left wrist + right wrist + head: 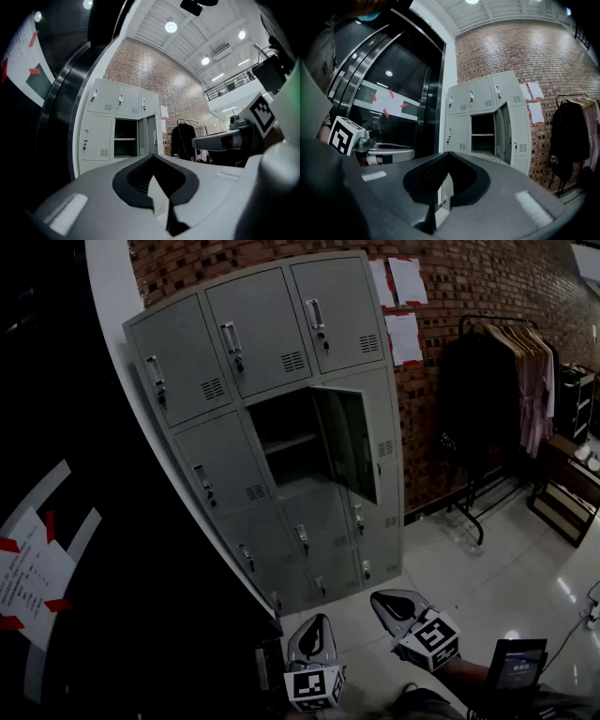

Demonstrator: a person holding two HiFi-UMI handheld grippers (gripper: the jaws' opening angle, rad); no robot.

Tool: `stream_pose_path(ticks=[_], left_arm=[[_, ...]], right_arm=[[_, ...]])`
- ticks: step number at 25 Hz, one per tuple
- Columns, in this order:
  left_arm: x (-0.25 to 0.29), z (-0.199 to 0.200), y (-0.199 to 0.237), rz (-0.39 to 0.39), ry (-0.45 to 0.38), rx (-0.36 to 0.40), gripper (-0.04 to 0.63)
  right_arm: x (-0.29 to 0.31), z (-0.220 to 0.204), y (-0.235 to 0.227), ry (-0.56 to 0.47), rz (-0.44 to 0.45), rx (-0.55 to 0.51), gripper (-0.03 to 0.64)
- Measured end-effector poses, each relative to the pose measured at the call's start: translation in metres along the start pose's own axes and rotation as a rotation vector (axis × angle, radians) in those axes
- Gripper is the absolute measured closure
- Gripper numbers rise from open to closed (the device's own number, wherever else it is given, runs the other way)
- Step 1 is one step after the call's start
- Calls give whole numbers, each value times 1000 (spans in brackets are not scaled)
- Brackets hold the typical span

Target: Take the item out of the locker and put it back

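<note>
The item cannot be made out in any view. The one open compartment [286, 442] of the locker [187, 381] is dark inside, and only a thin shelf [289, 440] across it shows. The locker is a grey metal bank three columns wide. Its long axis is upright, its back is to the brick wall [469, 277], and its fronts face out into the room. The open compartment is in the middle column, second row from the top. Its door [352, 442] is swung out to the right, edge-on towards the camera. White papers [403, 306] are stuck to the wall beside the locker, and a clothes rack [487, 399] of dark garments stands further right. Only the head view shows the lower rows of doors and the glossy floor [487, 568]. Low in that view, well apart from the locker, are the left claw [322, 622] and the right claw [380, 598]. The left gripper view alone shows the ceiling lights [171, 26] and a balcony rail [229, 84]. There the left claw [152, 157] is closed tip to tip with nothing gripped. The right gripper view alone shows, head-on, the dark glass panel [393, 70] beside the locker. There the right claw [449, 155] is also closed on nothing and is aimed level at the locker.
</note>
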State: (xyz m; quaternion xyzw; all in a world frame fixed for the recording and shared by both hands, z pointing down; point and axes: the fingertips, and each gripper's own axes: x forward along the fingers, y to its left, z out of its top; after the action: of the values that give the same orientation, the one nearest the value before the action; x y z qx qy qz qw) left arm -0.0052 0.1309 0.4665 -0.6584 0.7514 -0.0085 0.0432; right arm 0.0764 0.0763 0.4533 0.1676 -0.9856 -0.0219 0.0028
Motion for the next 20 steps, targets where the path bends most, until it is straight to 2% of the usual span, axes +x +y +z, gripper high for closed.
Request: stream_pose_path(ticks=[8, 20], left_arm=[[61, 17, 21, 10, -37, 49, 598], [202, 33, 59, 78, -62, 71, 598]], right_arm=[[49, 7, -38, -38, 19, -11, 627], [145, 21, -148, -79, 73, -17, 627]])
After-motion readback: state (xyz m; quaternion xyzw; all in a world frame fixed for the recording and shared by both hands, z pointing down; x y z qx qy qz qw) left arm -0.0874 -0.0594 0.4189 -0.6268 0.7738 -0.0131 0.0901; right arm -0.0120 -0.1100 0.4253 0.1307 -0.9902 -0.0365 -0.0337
